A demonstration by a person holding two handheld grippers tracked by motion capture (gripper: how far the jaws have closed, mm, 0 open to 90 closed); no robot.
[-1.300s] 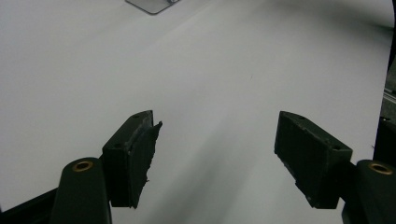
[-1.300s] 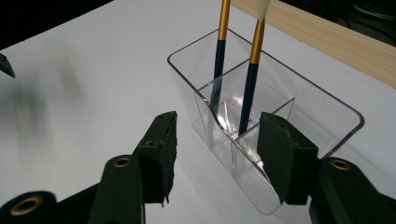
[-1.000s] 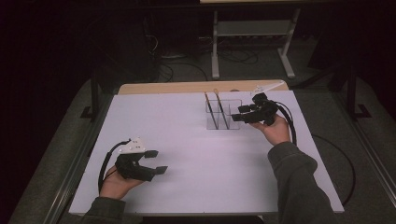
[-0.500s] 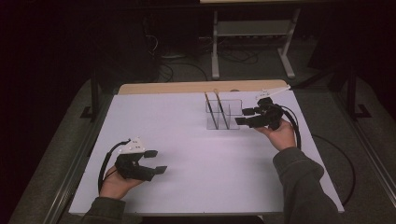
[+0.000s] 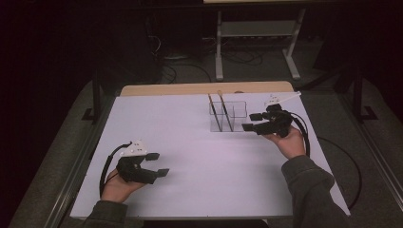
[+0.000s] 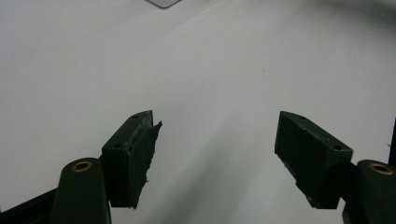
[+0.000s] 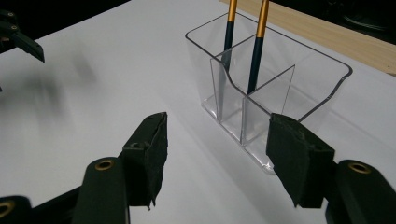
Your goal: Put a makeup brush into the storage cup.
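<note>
A clear plastic holder (image 5: 235, 116) with divided compartments stands on the white table top (image 5: 190, 142), right of the middle. Two dark pens with gold upper ends (image 5: 213, 111) (image 5: 225, 113) lean in its left compartments; they also show in the right gripper view as pens (image 7: 227, 42) (image 7: 256, 51) inside the holder (image 7: 299, 79). My right gripper (image 5: 252, 122) (image 7: 217, 135) sits just right of the holder, pointing at it; its jaws have just been opening and nothing is between them. My left gripper (image 5: 158, 164) (image 6: 215, 126) rests open and empty at the near left.
A strip of bare wood (image 5: 204, 89) runs along the table's far edge. Behind the table, on the dark floor, stand a metal frame (image 5: 256, 28) and loose cables. The other hand's gripper (image 7: 18, 32) shows far off in the right gripper view.
My right gripper has drawn back a little from the holder, to the right and toward me, with its jaws wider. The left gripper has stayed put.
</note>
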